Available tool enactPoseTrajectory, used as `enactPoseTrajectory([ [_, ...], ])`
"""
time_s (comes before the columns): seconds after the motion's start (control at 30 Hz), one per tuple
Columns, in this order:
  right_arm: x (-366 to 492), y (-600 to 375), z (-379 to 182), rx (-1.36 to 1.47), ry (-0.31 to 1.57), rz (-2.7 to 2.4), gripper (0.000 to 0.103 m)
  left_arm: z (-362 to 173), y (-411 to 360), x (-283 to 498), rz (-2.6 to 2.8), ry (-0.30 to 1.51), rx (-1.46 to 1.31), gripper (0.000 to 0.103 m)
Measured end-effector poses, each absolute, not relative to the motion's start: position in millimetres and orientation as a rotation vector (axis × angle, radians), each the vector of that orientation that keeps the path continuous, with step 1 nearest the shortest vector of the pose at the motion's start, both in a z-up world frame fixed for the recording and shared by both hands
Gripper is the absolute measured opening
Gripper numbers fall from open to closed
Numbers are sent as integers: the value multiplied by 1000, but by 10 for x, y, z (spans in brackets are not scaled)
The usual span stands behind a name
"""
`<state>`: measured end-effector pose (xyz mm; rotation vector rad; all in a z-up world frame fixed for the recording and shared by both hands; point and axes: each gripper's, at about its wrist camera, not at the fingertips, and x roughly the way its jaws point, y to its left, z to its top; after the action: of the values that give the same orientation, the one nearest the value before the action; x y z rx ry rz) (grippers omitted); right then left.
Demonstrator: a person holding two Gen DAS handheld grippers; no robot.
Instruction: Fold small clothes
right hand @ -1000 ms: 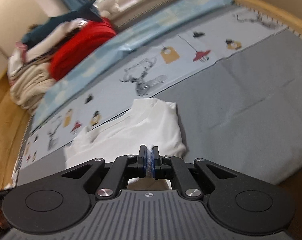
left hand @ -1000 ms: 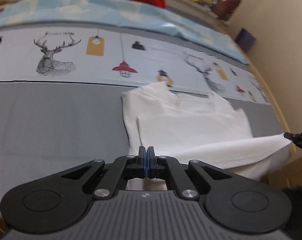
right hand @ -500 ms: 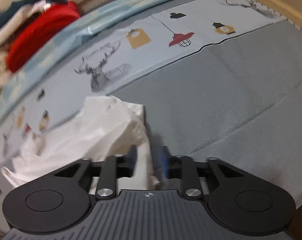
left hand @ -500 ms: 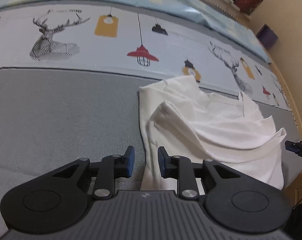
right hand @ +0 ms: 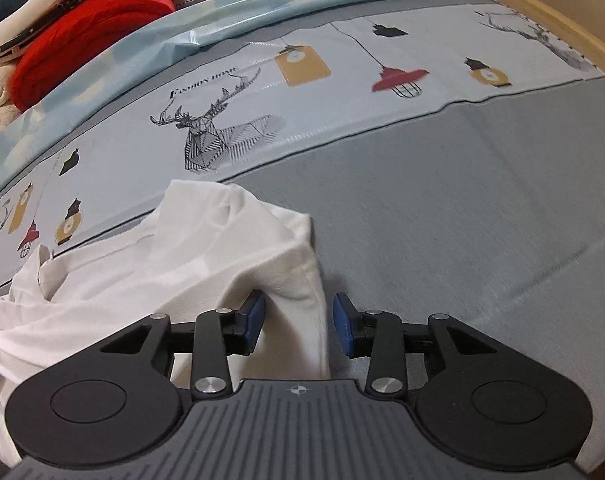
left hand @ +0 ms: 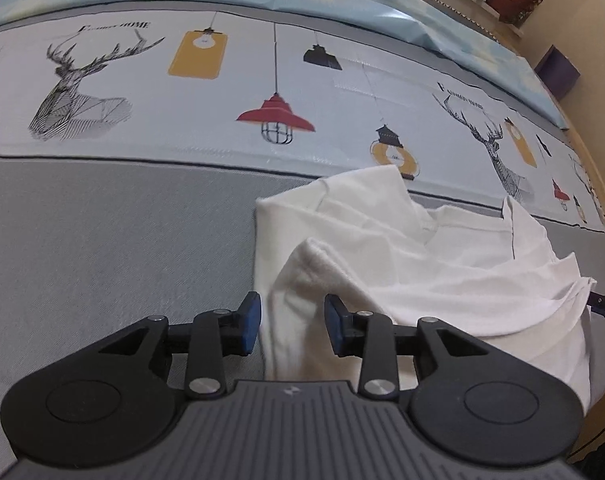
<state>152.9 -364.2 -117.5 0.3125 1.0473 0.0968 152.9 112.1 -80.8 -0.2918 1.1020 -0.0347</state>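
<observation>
Two matching handheld grippers
Left gripper (left hand: 292,326) and right gripper (right hand: 298,326) had black linkages, blue pads (left hand: 251,320), silver screws, ribbed grey housings.

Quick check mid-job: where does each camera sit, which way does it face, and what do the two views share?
Left wrist: sits on the left gripper, angled down over the white cloth garment's left edge; own blue-padded jaws apart, cloth between them, having just opened.
Right wrist: sits on the right gripper, angled down over the garment's right edge; jaws likewise apart after opening.
Shared: the same white garment on the grey bed cover with its deer-and-lamp printed band.
</observation>
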Motion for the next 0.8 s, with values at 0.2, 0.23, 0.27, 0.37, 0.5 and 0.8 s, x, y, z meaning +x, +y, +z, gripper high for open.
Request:
enactPoseTrajectory([
  [0.2, 1685, -3611, -1184, 332, 1023, 94, 22, -843, 1088, 1711, -26, 1082, -312, 39],
  [0.23, 1703, -3611, -1182, 338, 1016, 93, 16, -841, 1090, 1727, -29, 1075, -313, 39],
  [0.27, 1717, -3608, -1177, 341, 1009, 88, 15, -837, 1087, 1742, -35, 1065, -309, 38],
  [0.37, 1761, -3602, -1126, 365, 973, 80, 9, -823, 1058, 1775, -46, 1039, -266, 12],
  [0.5, 1788, -3606, -911, 414, 840, 56, 8, -703, 1132, 1763, -15, 962, -266, 10],
  [0.8, 2011, -3428, -727, 376, 677, -50, 24, -422, 1274, 1766, 138, 767, -285, 12],
])
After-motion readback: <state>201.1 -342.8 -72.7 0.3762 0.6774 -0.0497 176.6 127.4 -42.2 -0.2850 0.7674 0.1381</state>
